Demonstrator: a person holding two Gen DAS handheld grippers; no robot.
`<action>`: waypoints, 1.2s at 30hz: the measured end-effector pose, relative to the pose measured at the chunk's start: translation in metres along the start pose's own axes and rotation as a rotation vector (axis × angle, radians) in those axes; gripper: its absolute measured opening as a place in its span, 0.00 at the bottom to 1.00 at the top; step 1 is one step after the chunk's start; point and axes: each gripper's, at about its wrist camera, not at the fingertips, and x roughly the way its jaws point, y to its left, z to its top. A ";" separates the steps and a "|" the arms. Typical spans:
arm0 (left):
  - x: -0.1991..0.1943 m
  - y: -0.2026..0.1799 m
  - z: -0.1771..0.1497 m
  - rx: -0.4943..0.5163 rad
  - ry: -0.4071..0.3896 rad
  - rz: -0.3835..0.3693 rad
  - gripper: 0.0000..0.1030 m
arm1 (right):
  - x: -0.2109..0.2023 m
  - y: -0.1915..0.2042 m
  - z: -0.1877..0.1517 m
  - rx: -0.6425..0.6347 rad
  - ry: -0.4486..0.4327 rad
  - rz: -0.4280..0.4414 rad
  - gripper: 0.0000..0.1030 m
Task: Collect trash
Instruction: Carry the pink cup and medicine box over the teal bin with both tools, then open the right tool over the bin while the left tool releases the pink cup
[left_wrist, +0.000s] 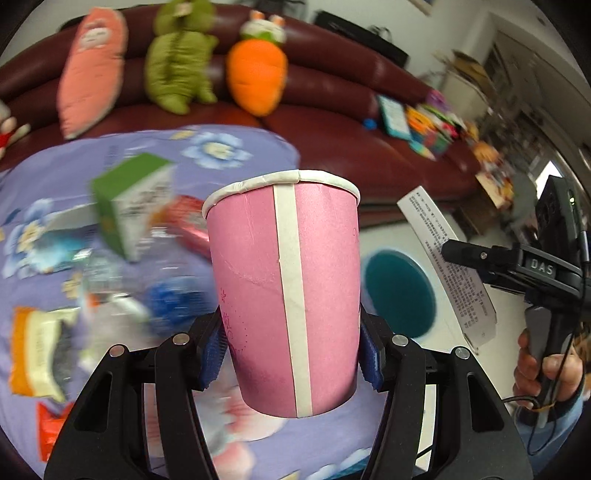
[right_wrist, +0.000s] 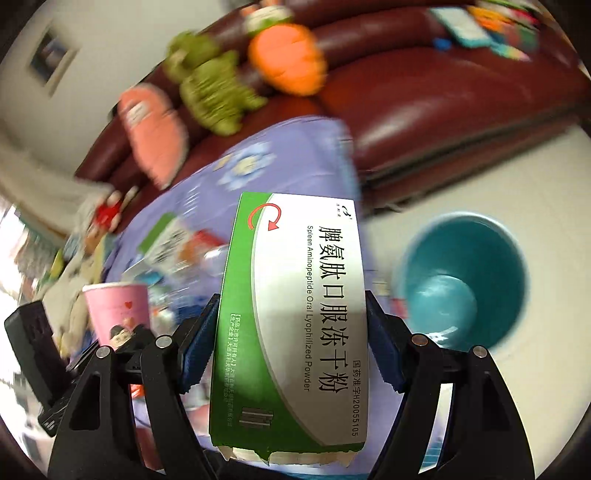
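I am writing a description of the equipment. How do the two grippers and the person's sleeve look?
Both the left gripper and the right gripper have black plastic fingers with silver screws and blue ridged pads. The right one carries white "DAS" lettering and a thin black cable. The sleeve is light blue.

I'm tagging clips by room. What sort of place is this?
Probably a home living room: a dark red leather sofa with plush toys like the orange carrot, and a table under a purple floral cloth.

A purple floral tablecloth (left_wrist: 236, 147) carries a green box (left_wrist: 136, 206) and wrappers (left_wrist: 37, 350).
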 end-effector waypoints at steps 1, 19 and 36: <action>0.008 -0.011 0.000 0.018 0.009 -0.007 0.58 | -0.003 -0.016 -0.001 0.026 -0.010 -0.015 0.68; 0.151 -0.123 0.014 0.185 0.183 0.009 0.58 | 0.046 -0.171 0.016 0.206 -0.035 -0.169 0.70; 0.207 -0.163 0.008 0.241 0.271 0.002 0.58 | 0.030 -0.210 0.014 0.276 -0.062 -0.173 0.74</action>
